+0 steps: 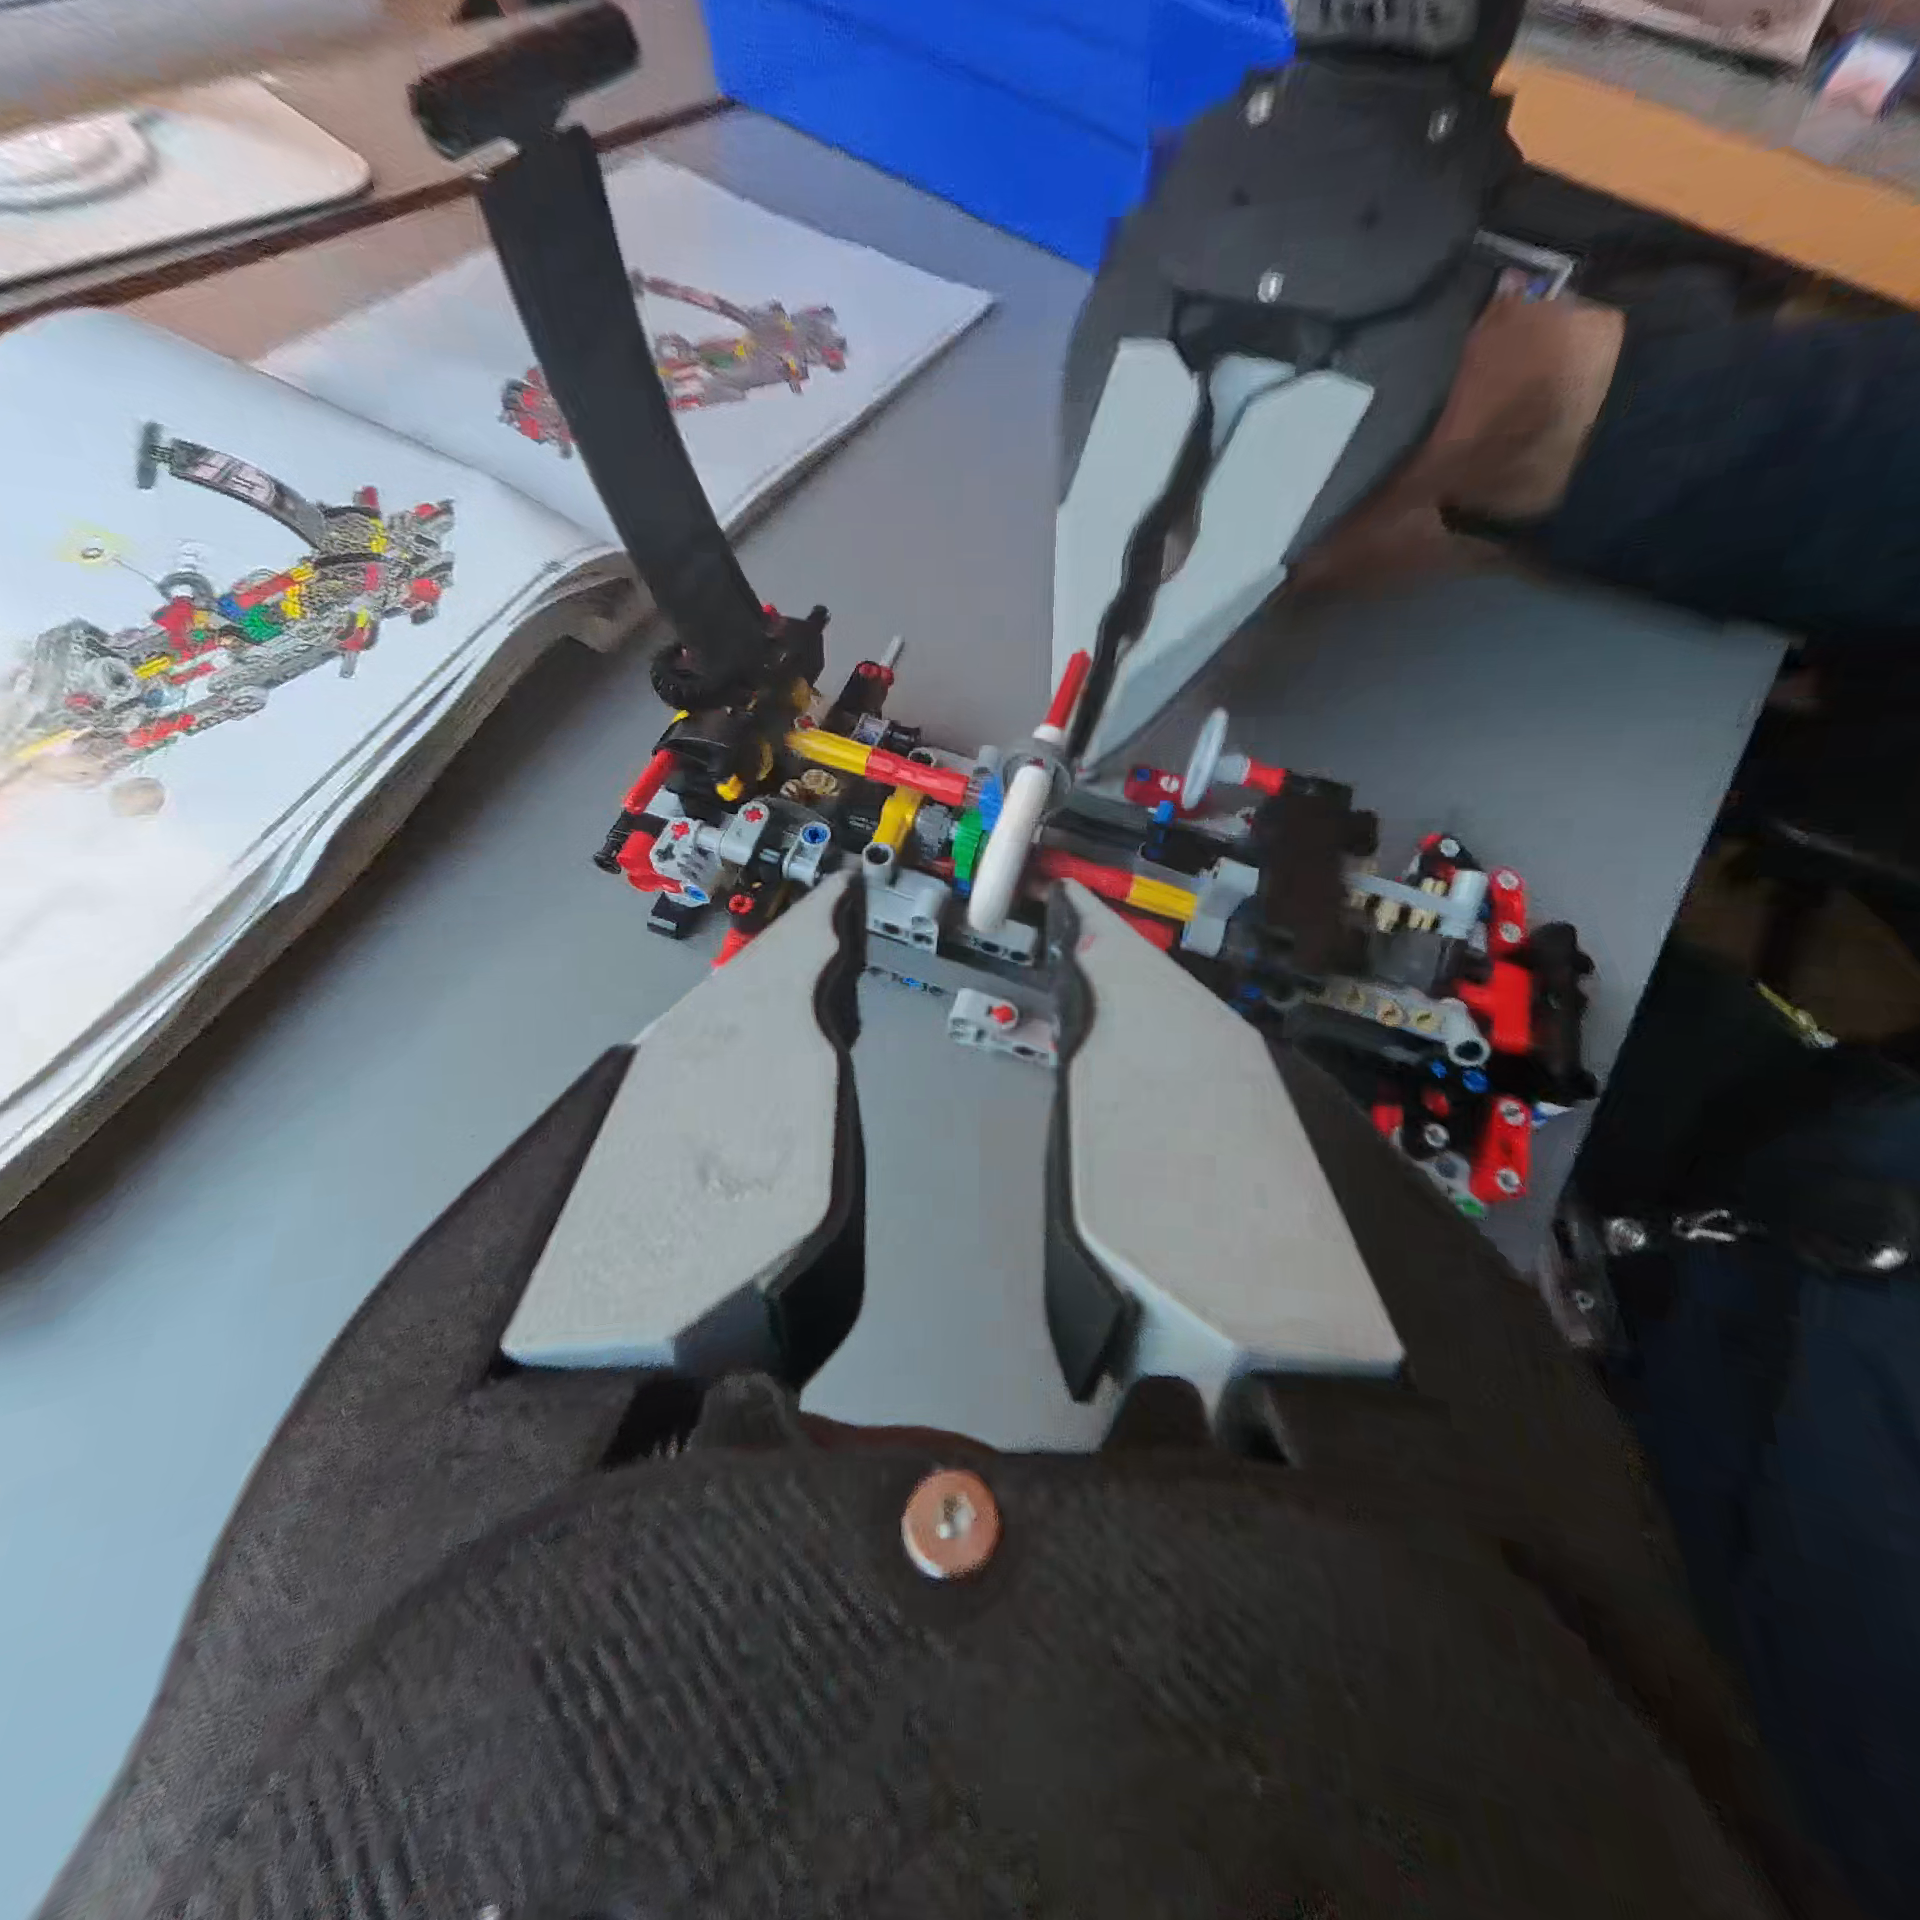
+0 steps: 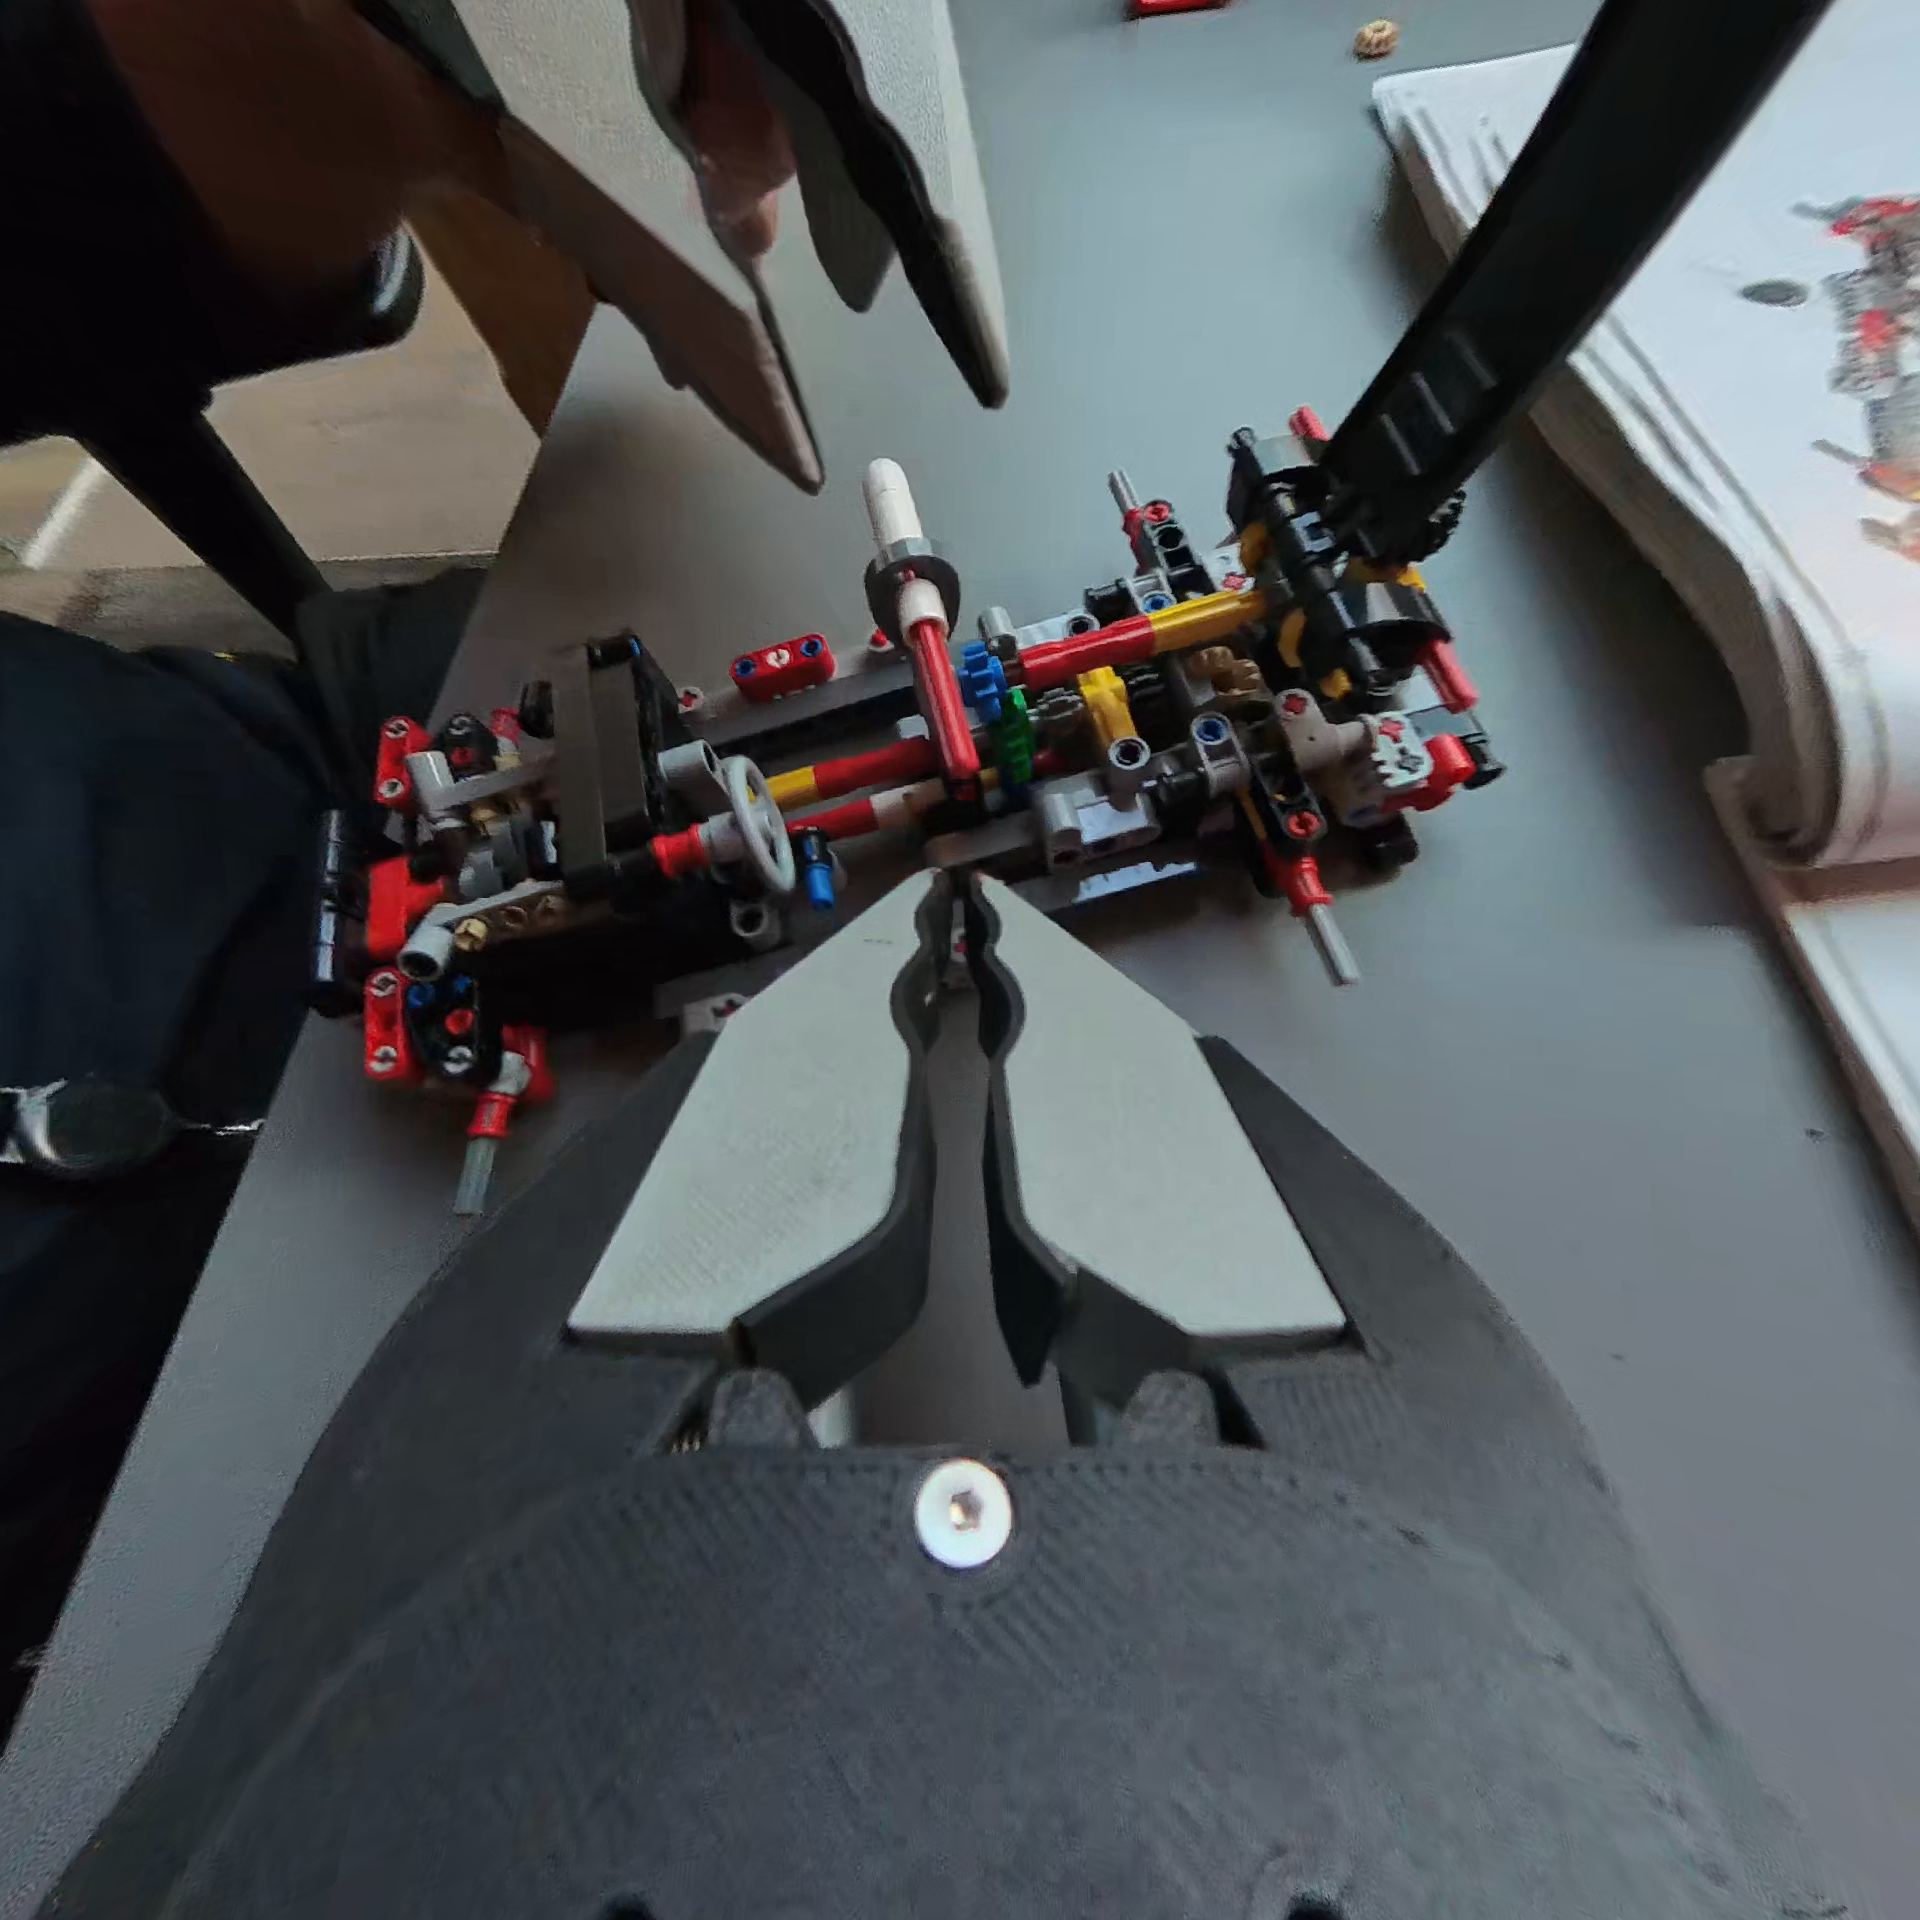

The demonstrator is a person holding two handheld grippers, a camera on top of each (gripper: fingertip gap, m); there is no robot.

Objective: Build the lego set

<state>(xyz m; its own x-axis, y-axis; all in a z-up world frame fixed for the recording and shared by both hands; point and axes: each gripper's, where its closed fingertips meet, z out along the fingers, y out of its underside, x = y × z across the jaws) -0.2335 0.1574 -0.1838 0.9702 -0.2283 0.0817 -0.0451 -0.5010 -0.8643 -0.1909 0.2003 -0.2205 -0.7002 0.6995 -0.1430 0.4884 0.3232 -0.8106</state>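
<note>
**Figure. Two hand-held grippers over a brick-built model.** The model (image 1: 1143,894), a long chassis of red, yellow, grey and black parts, lies flat on the grey table (image 1: 312,1091), just beside an open booklet (image 1: 260,727). A blue bin (image 1: 987,125) stands behind it.

The left gripper (image 1: 961,904) has its jaws moderately wide. In its own view they frame a grey beam (image 1: 914,920). The right wrist view shows the tips raised above the model and touching nothing, so nothing is held.

The right gripper (image 2: 954,883) has its jaws closed tip to tip, right at the near edge of the chassis. The left wrist view places those tips just beside the upright axle (image 1: 1023,821), a red and white piece. No part can be seen between the pads.

**Hazards, as judged.**
- The axle stands tall and thin. A sideways nudge from the closed tips could tilt it or pull it from its socket.
- A long black strip (image 1: 613,416) rises from the far end of the model. A push on the chassis could swing it, or slide the whole model into the booklet.
- The model rests unclamped, so pressure from one side alone could pivot it.
- The grippers face each other closely and could collide above the axle.
- Both views are blurred near the tips, so contact there is uncertain.
</note>
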